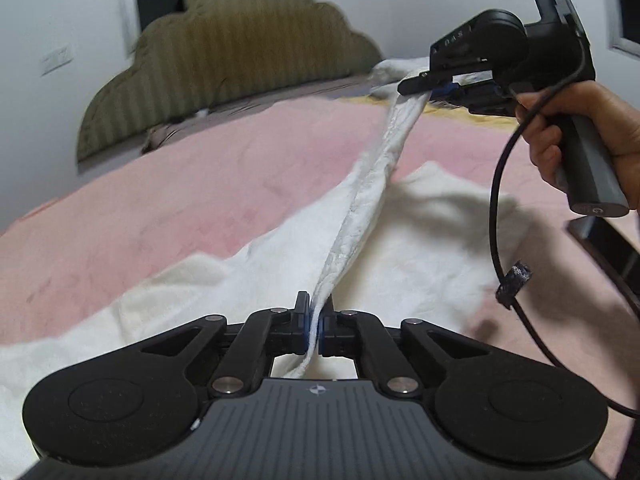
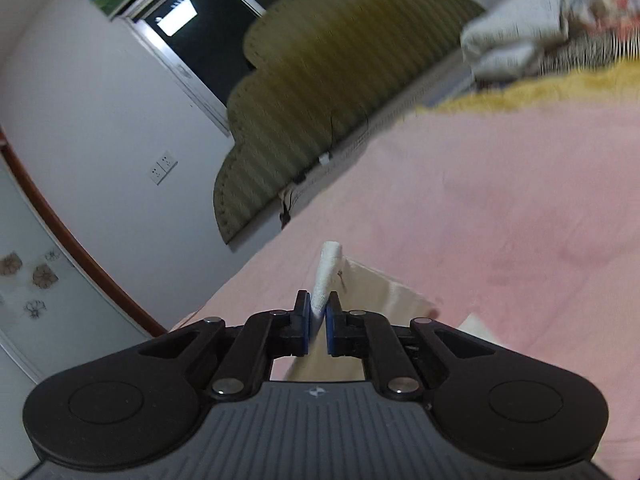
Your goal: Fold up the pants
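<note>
White pants (image 1: 420, 240) lie on a pink bed cover (image 1: 180, 184). One edge of them is lifted and stretched taut between my two grippers. My left gripper (image 1: 316, 320) is shut on the near end of that edge, low over the bed. My right gripper (image 1: 424, 82) is shut on the far end, held higher at the upper right by a hand. In the right wrist view the right gripper (image 2: 319, 316) pinches a white fold of the pants (image 2: 326, 276), with more white cloth hanging below.
An olive striped headboard (image 1: 240, 40) stands against the white wall at the far end. Folded white and patterned linens (image 2: 520, 24) and a yellow blanket (image 2: 540, 88) lie near it. A black cable (image 1: 500, 200) hangs from the right gripper. A dark phone-like object (image 1: 608, 248) is at right.
</note>
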The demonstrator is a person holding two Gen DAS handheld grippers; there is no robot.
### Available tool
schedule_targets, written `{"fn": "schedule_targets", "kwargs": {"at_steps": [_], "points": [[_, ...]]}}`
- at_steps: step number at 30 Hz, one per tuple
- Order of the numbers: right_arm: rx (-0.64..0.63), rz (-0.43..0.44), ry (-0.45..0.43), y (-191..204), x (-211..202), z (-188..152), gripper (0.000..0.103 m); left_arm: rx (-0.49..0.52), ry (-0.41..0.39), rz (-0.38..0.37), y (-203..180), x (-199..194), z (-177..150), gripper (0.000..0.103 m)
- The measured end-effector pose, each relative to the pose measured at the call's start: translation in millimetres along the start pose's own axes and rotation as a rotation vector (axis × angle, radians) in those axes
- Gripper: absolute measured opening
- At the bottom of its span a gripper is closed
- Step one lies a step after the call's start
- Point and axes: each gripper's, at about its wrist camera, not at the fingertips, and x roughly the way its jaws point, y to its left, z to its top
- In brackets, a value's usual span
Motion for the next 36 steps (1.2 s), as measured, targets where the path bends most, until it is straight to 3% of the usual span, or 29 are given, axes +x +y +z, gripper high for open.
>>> {"fn": "schedule_targets", "kwargs": {"at_steps": [4, 6, 11, 16, 20, 22, 24, 25, 26, 29, 31, 34, 36], "points": [[0.001, -0.166, 0.082, -34, -23, -15, 0.008, 0.078, 0.038, -0.046, -17, 3, -11, 0.006], [0.051, -0.223, 0.134, -54, -27, -31, 0.008, 0.122, 0.054, -0.028, -27, 5, -18, 0.006], [0.065, -0.241, 0.129, -59, -45, -44, 0.008, 0.165, 0.029, -0.032, -29, -4, -20, 0.006], [0.04, -0.266, 0.147, -66, -47, -47, 0.008, 0.184, 0.073, -0.04, -28, 14, -29, 0.006], [0.051, -0.271, 0.169, -69, -44, -45, 0.011, 0.199, 0.051, -0.05, -27, 4, -29, 0.021], [-0.004, -0.345, 0.107, -59, -50, -38, 0.026, 0.158, 0.065, -0.101, -19, -2, -23, 0.027], [-0.119, -0.48, -0.025, -42, -57, -33, 0.04, 0.09, 0.069, -0.177, -7, -9, -17, 0.044], [-0.174, -0.502, -0.077, -32, -57, -31, 0.041, 0.05, 0.07, -0.205, 1, -13, -14, 0.046], [-0.218, -0.48, -0.084, -23, -53, -30, 0.041, 0.015, 0.07, -0.216, 6, -15, -11, 0.048], [-0.286, -0.307, 0.037, -1, -23, -32, 0.042, -0.06, 0.056, -0.201, 26, -18, -5, 0.048], [-0.291, -0.204, 0.159, 8, 9, -39, 0.055, -0.093, 0.081, -0.137, 35, -11, -4, 0.047], [-0.317, -0.25, 0.28, 2, 53, -50, 0.06, -0.106, 0.199, -0.108, 44, 12, -12, 0.047], [-0.309, -0.295, 0.265, -6, 63, -49, 0.06, -0.125, 0.224, -0.108, 48, 16, -20, 0.047]]}}
